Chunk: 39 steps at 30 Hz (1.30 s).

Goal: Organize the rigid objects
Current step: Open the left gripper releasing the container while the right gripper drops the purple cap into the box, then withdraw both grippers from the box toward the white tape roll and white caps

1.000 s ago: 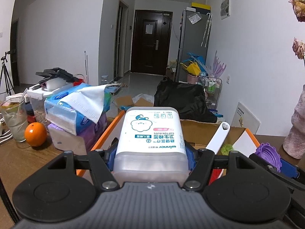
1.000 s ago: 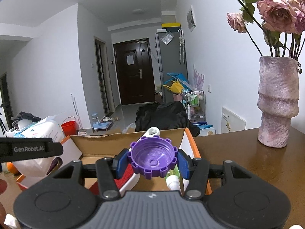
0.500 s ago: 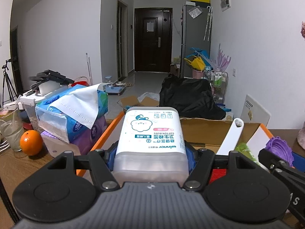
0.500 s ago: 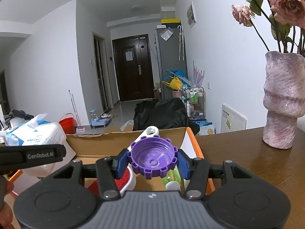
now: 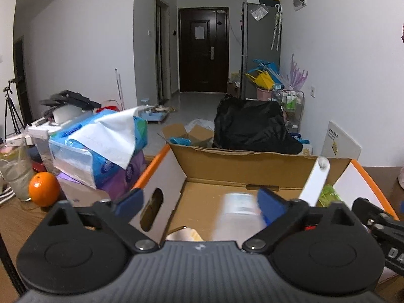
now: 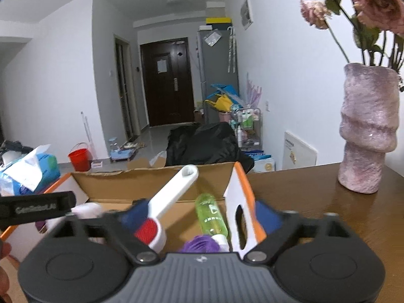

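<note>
Both grippers have just let go at the same moment. Half a second ago the left gripper (image 5: 199,200) was clamped on the cotton bud box (image 5: 238,214), and now its blue pads stand wide apart while the box shows as a pale blur below and between them, inside the cardboard box (image 5: 242,169), apparently dropping or just landing on its floor. The right gripper (image 6: 199,213) held the purple cap (image 6: 199,243) a moment ago; its jaws are now spread too, the right one outside the carton's orange-edged right wall, and the cap lies just ahead of the gripper body, low in the carton, touching the near end of the green bottle (image 6: 210,216). To the left of the cap, the white-handled brush (image 6: 166,202) leans with its handle reaching up to the far wall of the carton. The left gripper's black arm shows at the left edge of the right wrist view, so the two tools are close side by side over the same carton. I judge that these two items are now stowed and both tools are free; the next call is to lift clear of the carton walls and look for whatever rigid things remain outside. The stack of tissue packs (image 5: 101,149) and the orange (image 5: 43,188), left of the left gripper, sit outside the carton, and the vase (image 6: 366,131) stands well off to the right of the right gripper.
</note>
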Each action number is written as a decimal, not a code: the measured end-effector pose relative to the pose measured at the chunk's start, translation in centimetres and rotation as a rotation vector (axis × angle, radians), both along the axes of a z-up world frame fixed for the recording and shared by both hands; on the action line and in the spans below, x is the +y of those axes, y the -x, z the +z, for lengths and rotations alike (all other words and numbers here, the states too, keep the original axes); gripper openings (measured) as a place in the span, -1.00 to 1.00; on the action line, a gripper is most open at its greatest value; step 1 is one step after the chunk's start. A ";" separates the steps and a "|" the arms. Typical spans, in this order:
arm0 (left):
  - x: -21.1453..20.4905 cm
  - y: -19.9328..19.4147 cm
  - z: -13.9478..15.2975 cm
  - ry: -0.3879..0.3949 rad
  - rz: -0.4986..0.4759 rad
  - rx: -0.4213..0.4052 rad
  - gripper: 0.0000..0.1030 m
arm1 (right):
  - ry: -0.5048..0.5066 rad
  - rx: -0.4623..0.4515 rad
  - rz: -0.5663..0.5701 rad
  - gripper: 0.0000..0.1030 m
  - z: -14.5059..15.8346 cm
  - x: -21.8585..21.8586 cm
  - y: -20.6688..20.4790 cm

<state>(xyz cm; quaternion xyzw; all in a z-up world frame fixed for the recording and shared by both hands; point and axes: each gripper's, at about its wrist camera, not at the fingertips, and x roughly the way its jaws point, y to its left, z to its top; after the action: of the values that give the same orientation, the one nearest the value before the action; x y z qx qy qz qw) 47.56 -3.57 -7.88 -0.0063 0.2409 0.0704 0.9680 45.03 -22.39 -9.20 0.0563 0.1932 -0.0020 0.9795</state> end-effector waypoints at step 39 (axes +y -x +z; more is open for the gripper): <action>0.8 3.1 1.9 -0.003 0.020 -0.024 1.00 | 0.035 -0.041 0.020 1.00 2.6 0.1 3.2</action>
<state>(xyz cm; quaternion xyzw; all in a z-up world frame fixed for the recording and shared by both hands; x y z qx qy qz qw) 44.51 -2.80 -5.96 -0.0081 0.2291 0.0802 0.9701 41.79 -22.24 -6.63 0.0372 0.1734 0.0057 0.9841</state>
